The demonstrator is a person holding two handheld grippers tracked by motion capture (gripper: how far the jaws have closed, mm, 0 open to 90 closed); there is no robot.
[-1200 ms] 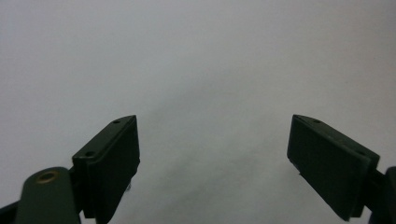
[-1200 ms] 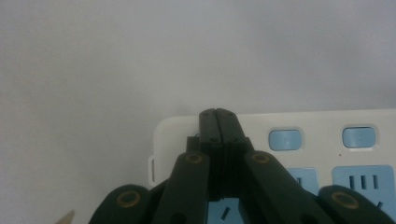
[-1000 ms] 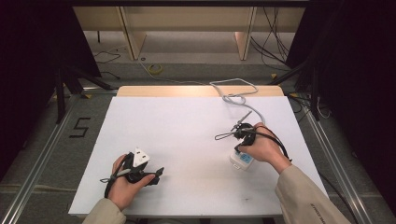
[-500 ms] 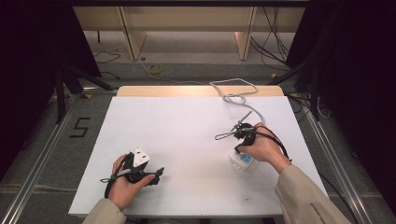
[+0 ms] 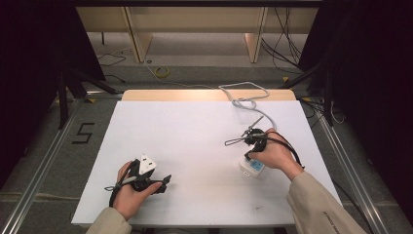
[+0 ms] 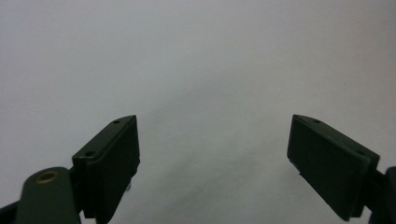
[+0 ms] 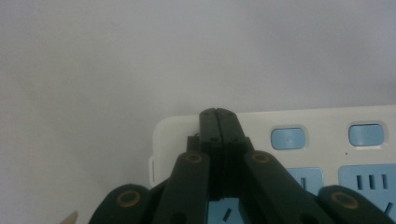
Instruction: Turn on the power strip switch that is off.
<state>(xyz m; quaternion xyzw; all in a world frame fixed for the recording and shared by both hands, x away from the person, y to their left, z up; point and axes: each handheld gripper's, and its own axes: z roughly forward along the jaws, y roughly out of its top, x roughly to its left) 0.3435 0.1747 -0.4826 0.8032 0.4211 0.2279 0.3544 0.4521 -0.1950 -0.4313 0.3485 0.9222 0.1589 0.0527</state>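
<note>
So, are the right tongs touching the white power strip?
Cannot tell. In the right gripper view the shut right tongs lie over the power strip near its blue switch buttons, but it is not plain whether the tips press it or hover above.

We see the white bench (image 5: 195,146) evenly and brightly lit from overhead, with dark surroundings at both sides of the high view. Shadows are faint and soft. The gripper views are slightly soft, grey-toned and free of glare.
</note>
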